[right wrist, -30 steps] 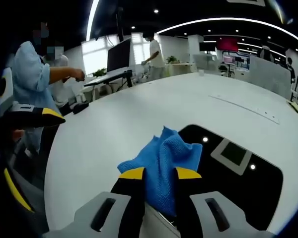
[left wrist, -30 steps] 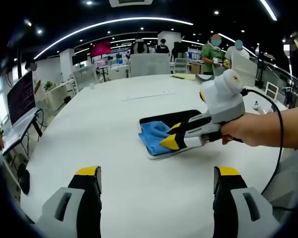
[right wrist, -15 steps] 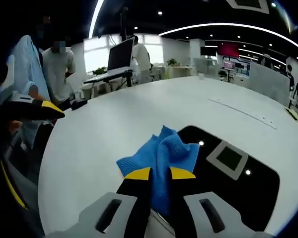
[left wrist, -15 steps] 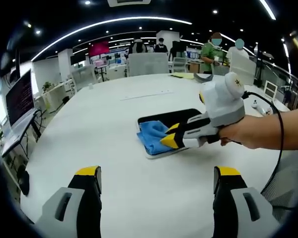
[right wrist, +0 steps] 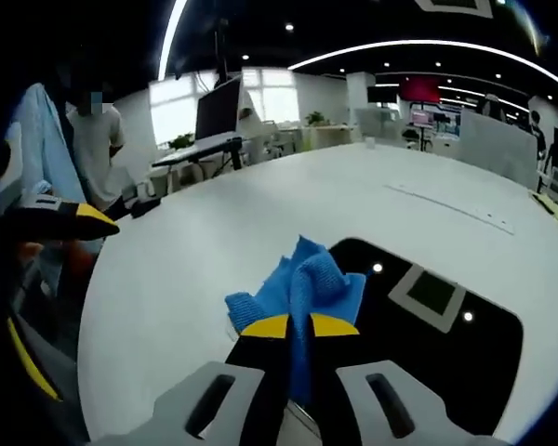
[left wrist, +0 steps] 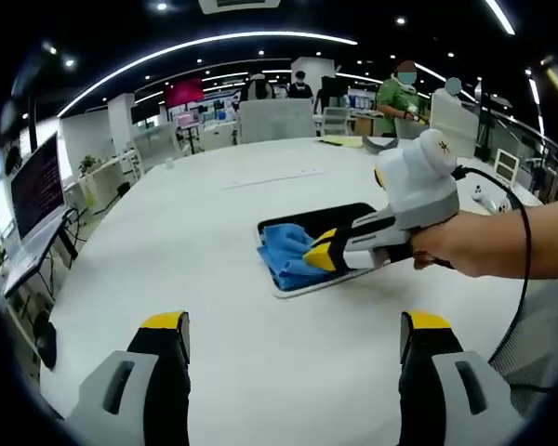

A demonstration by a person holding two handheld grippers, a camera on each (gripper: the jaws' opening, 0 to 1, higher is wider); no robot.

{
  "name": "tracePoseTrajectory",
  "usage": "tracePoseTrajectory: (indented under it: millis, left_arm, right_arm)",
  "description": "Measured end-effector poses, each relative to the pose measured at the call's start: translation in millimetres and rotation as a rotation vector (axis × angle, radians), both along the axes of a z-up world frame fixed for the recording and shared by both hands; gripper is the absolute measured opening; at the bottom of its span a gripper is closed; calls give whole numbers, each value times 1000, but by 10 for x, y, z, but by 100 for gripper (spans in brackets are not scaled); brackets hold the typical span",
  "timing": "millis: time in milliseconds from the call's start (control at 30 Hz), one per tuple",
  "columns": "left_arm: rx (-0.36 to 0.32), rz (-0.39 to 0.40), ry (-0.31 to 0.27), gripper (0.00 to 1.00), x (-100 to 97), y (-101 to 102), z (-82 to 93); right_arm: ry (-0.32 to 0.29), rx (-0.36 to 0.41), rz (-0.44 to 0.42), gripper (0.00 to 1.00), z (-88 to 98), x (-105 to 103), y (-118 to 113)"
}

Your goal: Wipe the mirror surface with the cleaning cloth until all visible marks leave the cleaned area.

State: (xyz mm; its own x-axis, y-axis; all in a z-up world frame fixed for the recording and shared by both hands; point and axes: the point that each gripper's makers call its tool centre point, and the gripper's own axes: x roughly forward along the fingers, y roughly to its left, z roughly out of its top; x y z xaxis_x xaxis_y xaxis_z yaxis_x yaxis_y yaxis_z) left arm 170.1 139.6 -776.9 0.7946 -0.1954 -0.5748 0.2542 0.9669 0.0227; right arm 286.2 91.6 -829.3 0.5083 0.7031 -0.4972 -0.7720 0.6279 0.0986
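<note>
Cloth (right wrist: 298, 288) pinched in my right hand-held gripper (right wrist: 298, 326), now further onto mirror (right wrist: 428, 325) | left hand-held gripper (left wrist: 293, 327) stays wide over bench (left wrist: 167, 242)

open-plan office | desks, monitor (left wrist: 39, 183) (strip ceiling lights (left wrist: 205, 42))

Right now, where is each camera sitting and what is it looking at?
Left gripper view: rides on the left hand-held gripper, held open above the white table, looking across at the mirror, the blue cloth, the right hand-held gripper and the person's hand.
Right gripper view: rides on the right hand-held gripper, looking down along its jaws, shut on the blue cloth at the edge of the mirror.
Shared: cloth, mirror, table, right hand-held gripper.
</note>
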Motion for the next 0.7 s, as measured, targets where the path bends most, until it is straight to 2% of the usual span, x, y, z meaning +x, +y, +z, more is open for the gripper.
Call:
tracePoseTrajectory:
  millis: [300,700]
  left_arm:
    - [13,-12,5,95,-7,-28,-4]
    - [34,-33,14,95,-16,-66,-27]
  right_arm:
    - [-22,36,-57,2,149,183,-255]
    - [-54,49,-184,2,314,299,-933]
